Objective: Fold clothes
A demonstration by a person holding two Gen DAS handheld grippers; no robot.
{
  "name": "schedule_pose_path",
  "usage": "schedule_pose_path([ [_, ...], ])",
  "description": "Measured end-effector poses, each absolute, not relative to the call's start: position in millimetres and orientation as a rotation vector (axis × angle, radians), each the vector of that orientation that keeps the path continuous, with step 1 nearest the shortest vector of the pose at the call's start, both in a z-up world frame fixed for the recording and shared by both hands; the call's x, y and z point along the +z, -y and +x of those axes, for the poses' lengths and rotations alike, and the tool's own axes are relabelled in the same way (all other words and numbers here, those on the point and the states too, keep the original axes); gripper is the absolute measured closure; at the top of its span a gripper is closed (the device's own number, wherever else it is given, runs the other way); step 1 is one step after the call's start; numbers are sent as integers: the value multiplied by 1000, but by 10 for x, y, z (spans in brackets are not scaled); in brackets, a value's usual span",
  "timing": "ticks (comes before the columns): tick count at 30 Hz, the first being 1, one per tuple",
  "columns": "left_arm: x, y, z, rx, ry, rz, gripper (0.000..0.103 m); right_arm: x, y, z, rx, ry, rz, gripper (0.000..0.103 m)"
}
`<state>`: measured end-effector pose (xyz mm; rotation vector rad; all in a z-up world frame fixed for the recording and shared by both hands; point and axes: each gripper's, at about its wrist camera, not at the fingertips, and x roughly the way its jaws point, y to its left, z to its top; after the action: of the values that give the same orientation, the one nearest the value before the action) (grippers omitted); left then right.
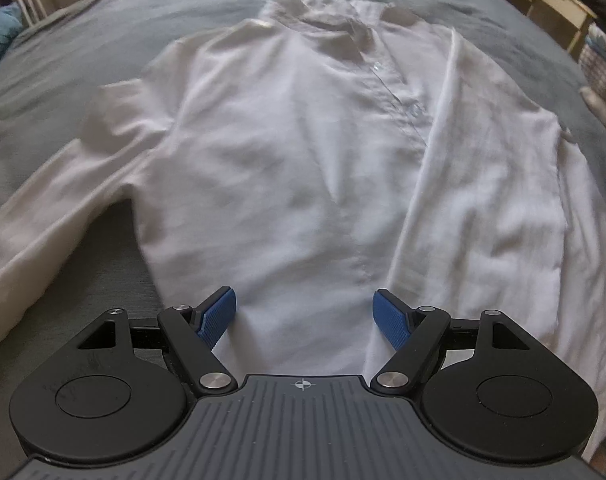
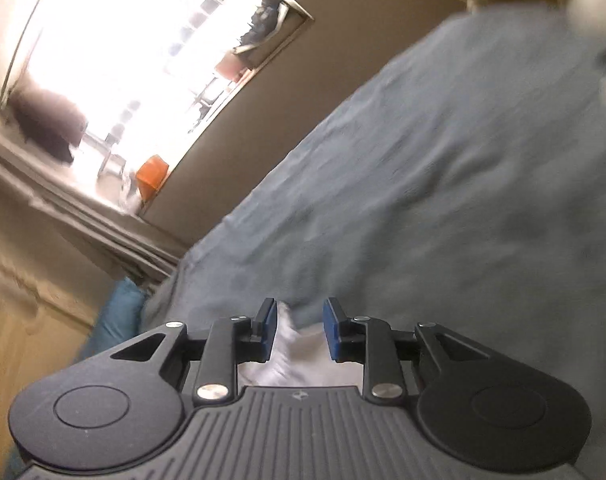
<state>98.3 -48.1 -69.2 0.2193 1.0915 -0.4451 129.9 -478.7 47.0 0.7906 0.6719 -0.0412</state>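
Observation:
A white button-up shirt [image 1: 295, 152] lies front up on a grey bed cover [image 1: 103, 32], collar [image 1: 331, 20] at the far end. Its left sleeve [image 1: 63, 184] stretches out to the lower left. The right side [image 1: 483, 184] is folded in over the body. My left gripper [image 1: 305, 294] hovers over the shirt's near hem, its blue pads wide apart and empty. In the blurred, tilted right wrist view, my right gripper [image 2: 301, 303] has its pads a little apart. White cloth [image 2: 299, 360] shows in the gap beneath them, and neither pad presses on it.
A bright window [image 2: 115, 60] with an orange object [image 2: 153, 174] on its sill lies beyond the bed cover [image 2: 443, 180]. A blue pillow [image 2: 119, 316] sits at the bed's edge. Pale shelves [image 1: 551, 0] stand at the far right.

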Motion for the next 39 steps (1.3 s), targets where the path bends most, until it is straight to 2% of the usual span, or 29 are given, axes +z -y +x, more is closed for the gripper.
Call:
schedule_pose_path([
  [4,-542,366,888,-419,-1045,209,27,773,4748,464,20,-750,542,75],
  [7,-422,302,778,-417,-1024,215,27,739,4378,-49,131,-886,301,75],
  [9,-377,301,716,-418,-1026,232,27,573,4100,-316,180,-974,181,75],
  [12,-315,311,567,-433,-1030,244,27,129,3764,-555,225,-1110,164,75],
  [19,-372,317,167,-432,-1080,264,27,-476,3387,-801,166,-1216,13,75],
  [27,-475,400,-57,-455,-1122,242,27,30,3175,-852,233,-1081,119,75],
  [39,-545,455,-137,-464,-1158,240,27,-128,2597,-490,227,-1116,347,74],
])
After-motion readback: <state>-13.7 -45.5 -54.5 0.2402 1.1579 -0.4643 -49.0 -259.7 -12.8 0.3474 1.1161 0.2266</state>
